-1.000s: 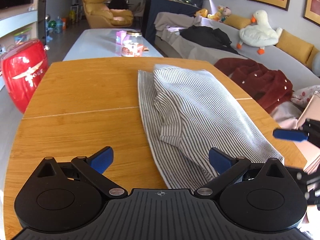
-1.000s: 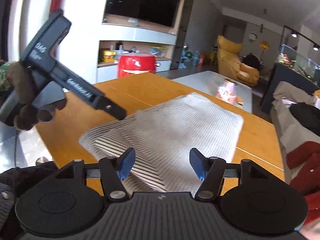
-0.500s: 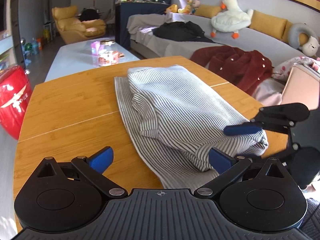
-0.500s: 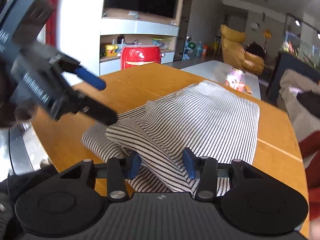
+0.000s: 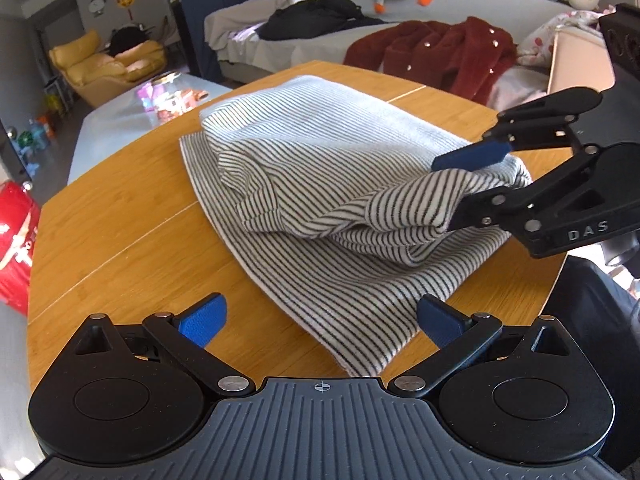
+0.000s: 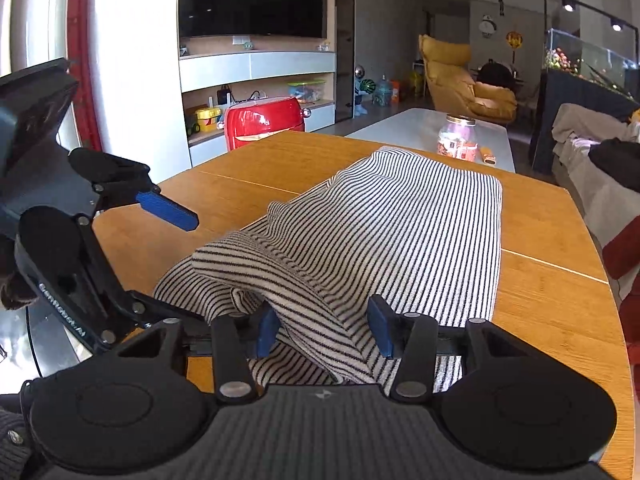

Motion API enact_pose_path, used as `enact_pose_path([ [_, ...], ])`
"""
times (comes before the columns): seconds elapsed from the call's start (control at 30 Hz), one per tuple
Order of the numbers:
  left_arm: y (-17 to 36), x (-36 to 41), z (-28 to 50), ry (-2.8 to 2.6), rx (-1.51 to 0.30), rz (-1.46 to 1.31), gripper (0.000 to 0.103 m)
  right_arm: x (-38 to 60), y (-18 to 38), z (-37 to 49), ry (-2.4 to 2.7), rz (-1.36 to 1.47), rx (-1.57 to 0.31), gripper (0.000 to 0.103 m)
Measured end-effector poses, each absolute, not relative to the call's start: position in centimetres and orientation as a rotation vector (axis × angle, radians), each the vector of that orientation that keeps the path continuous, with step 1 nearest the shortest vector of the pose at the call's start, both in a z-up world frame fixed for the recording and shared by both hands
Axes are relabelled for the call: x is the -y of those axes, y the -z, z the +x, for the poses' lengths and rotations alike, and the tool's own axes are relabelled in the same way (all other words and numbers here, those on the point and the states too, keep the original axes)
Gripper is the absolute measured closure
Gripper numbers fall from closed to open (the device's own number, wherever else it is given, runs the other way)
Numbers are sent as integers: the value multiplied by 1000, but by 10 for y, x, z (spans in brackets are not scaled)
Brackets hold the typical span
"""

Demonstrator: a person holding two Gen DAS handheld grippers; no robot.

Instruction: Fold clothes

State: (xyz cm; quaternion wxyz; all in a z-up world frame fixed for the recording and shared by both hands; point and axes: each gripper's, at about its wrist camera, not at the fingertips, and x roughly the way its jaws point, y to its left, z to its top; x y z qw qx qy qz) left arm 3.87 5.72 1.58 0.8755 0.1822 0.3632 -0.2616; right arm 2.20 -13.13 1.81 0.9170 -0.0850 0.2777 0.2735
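The rounded honey-coloured wooden tabletop point(image 5: 100, 232) fills the middle of both wrist views; a pale seam line is seen running across it. The black-and-white striped knitted garment point(image 5: 320, 152) is laid on this tabletop, partly folded, with a flat lower layer and a bunched upper layer. In the left wrist view the garment extends from the centre toward 1 o'clock; its nearest corner lies at 6 o'clock, just ahead of the left tongs point(image 5: 318, 318).

The left tongs are held wide apart, with nothing gripped. The corner of the garment lies between the two blue pads, closer to the right pad, and no pressing of either pad on it is seen.

The right tongs point(image 6: 323, 326) are seen at 3 o'clock in the left wrist view and at 6 o'clock in their own view. A raised fold of the striped garment passes between the blue pads. The jaws are opening at this moment; the left pad is against the fold, while the right pad is seen standing slightly clear of it.
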Motion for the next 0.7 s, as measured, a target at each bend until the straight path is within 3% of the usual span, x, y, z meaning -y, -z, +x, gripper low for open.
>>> enact_pose_path([
  [0.07,-15,-60,43,542,-770,352,0,129,-18,14,-575,-212,-557,35],
  [0.17,-18,-65,49,518,-775,312,0,122,-15,0,-585,-302,-526,22],
  [0.43,-32,-75,60,439,-751,221,0,93,1,-10,-526,-510,-442,22],
  [0.47,-33,-76,61,437,-752,212,0,93,0,-7,-524,-489,-454,28],
  [0.7,-42,-80,52,455,-732,202,0,125,-12,26,-534,-174,-578,38],
])
